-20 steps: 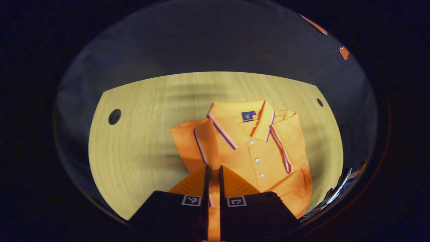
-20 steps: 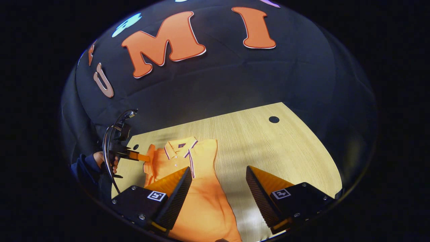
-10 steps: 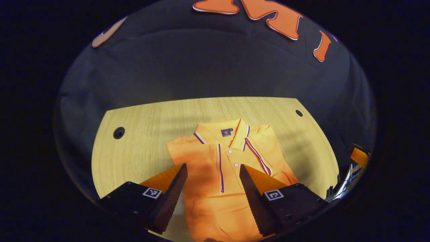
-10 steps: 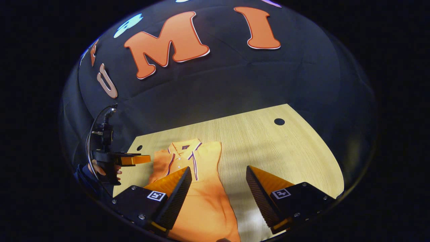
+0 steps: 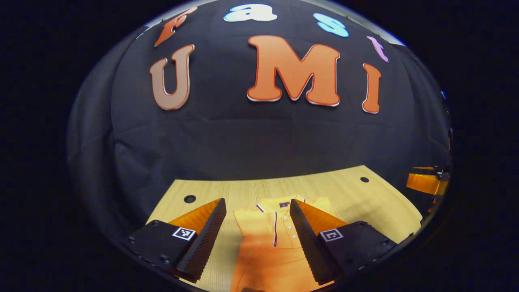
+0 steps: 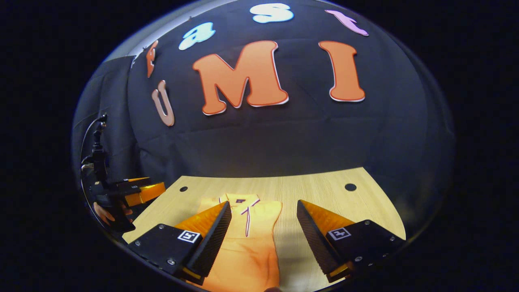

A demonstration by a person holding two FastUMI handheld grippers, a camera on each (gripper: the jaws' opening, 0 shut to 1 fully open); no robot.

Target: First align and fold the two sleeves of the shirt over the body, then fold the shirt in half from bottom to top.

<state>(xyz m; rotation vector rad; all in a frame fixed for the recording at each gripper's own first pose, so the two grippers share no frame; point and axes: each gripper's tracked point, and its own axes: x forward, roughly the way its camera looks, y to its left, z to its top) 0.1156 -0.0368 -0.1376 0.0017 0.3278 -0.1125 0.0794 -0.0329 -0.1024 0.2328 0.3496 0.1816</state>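
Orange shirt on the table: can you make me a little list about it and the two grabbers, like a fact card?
shirt: orange polo shirt, lying flat, collar toward the booth wall
sleeves: both folded over the body
bottom-to-top fold: not yet done
table: light wooden table
left gripper: open, above the shirt, holding nothing
right gripper: open, holding nothing

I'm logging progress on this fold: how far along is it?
Both sleeves look folded over the shirt, which lies narrow on the table. Nothing is in hand: left gripper and right gripper hang open above it. The bottom-to-top fold is left.
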